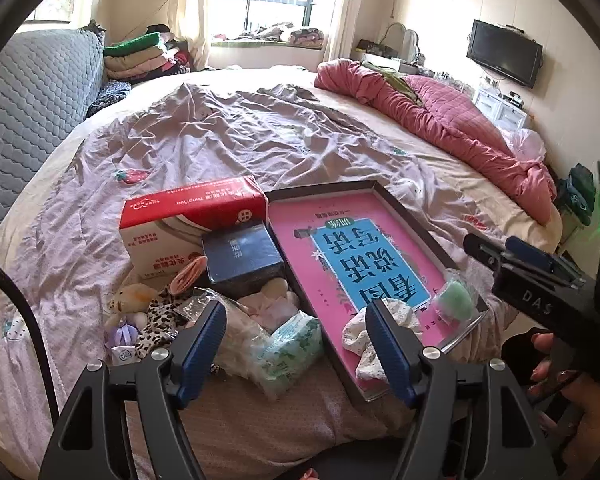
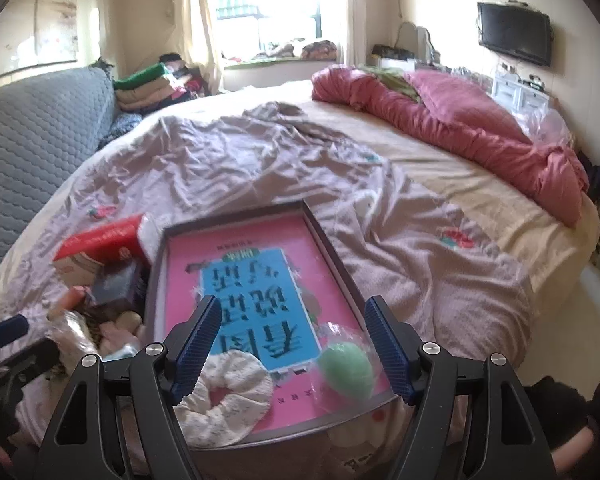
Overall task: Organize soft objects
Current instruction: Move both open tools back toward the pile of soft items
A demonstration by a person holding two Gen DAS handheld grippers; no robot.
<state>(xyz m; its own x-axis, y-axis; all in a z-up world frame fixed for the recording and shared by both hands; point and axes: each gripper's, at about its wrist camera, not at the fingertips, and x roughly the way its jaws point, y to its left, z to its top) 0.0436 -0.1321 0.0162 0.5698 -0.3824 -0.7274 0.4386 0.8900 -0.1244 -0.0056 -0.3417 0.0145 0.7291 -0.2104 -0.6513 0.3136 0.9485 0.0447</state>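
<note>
Both tongs, left gripper (image 1: 296, 350) and right gripper (image 2: 290, 346), released, empty. Scrunchie (image 2: 220, 392) light, floppy: pinch across its ring.

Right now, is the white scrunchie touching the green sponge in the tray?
Apart. The right wrist view shows pink and blue tray bottom between the scrunchie and the wrapped green sponge.
</note>
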